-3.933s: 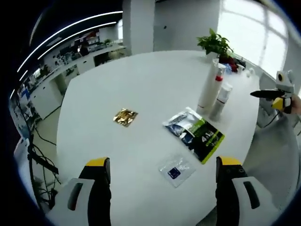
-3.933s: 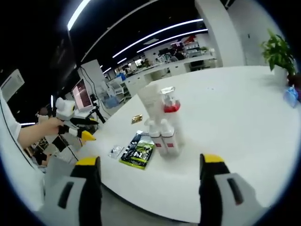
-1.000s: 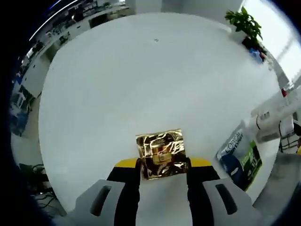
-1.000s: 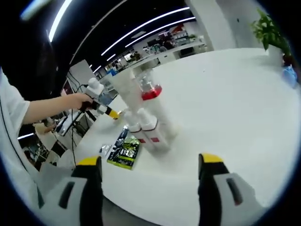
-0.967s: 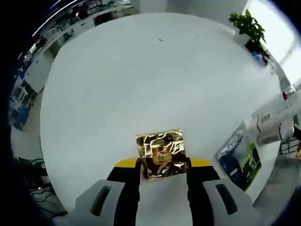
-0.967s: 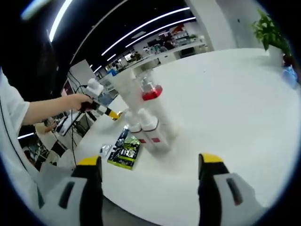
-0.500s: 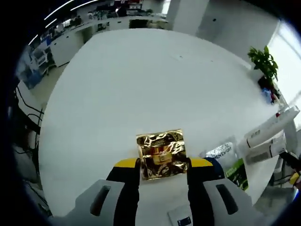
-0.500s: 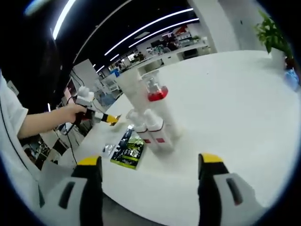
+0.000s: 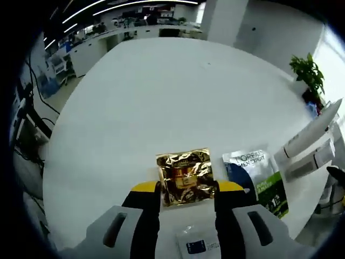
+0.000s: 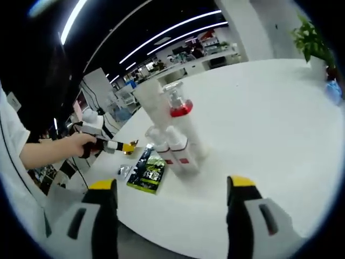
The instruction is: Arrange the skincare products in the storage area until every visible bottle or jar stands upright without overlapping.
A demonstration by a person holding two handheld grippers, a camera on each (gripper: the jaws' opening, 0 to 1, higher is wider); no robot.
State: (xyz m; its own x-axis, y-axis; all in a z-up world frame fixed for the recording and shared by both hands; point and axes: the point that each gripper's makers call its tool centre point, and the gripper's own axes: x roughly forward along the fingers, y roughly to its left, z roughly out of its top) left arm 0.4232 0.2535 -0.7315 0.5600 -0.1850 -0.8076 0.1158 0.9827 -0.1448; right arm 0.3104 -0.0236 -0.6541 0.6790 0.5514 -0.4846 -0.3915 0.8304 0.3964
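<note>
Left gripper (image 9: 186, 190) has its jaws pinched narrow on a gold sachet (image 9: 185, 175), holding it by the near edge above the white table (image 9: 161, 91); in the right gripper view the same gripper (image 10: 128, 146) comes in from the left with a glint of gold at its tip, held in the person's hand (image 10: 81, 144). Right gripper (image 10: 171, 208) hangs wide and empty off the table's near edge, pointing at the bottles (image 10: 172, 135).

Those bottles stand together in a tight cluster: a tall white tube, a pump bottle with a red collar (image 10: 180, 110), and two small white ones with red bands in front. In the left gripper view they sit at the far right (image 9: 310, 143). Just beside them lies a green-and-black pouch (image 9: 257, 179), flat on the table, and a clear packet (image 9: 198, 246) lies under the left jaws.

From here, I'd say the risk is the sachet. It is thin, crinkled foil gripped at one edge, so it could slip out or fold over on the way. Being flat and limp, it may not stand at all, or may end up lying across the pouch. Carried in too close, the gripper could also clip the tall tube, which looks top-heavy, and knock the cluster down.
</note>
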